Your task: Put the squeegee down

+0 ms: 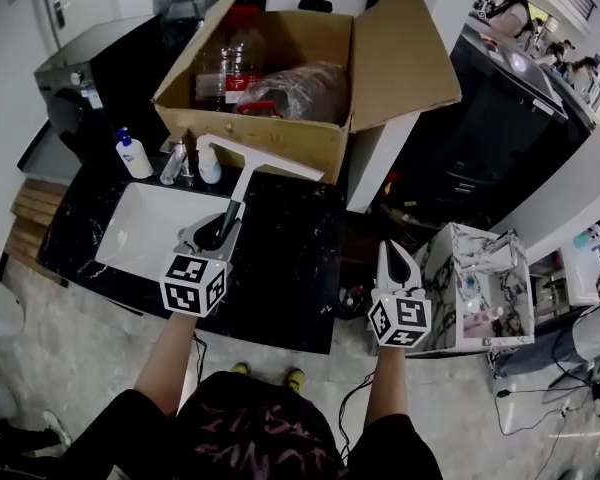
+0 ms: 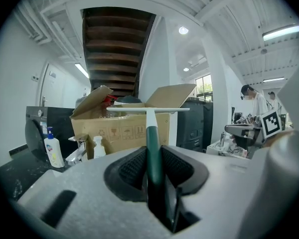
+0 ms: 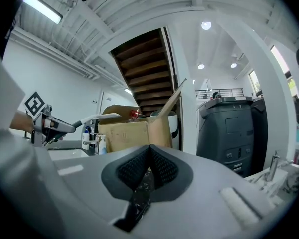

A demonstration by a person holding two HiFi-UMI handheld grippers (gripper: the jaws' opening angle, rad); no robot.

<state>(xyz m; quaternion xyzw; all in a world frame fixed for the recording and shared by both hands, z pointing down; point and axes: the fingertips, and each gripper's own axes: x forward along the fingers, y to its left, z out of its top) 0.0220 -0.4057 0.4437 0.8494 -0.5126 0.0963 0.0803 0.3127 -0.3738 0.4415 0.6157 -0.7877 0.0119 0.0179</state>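
Note:
The squeegee [image 1: 242, 180] has a dark green handle, a white neck and a long white blade [image 2: 147, 109]. My left gripper [image 1: 220, 232] is shut on its handle and holds it above the black counter [image 1: 290, 268], its blade pointing toward the cardboard box [image 1: 280, 88]. In the left gripper view the green handle [image 2: 153, 151] runs straight out between the jaws. My right gripper [image 1: 394, 262] hovers off the counter's right edge, shut with nothing in it; its pads [image 3: 139, 171] meet.
A white sink [image 1: 150, 230] with a tap [image 1: 173, 163] is set into the counter's left. Soap bottles [image 1: 132, 153] stand behind it. The open box holds bottles. A marbled stand [image 1: 475, 288] sits at the right, dark cabinets behind. People stand far right.

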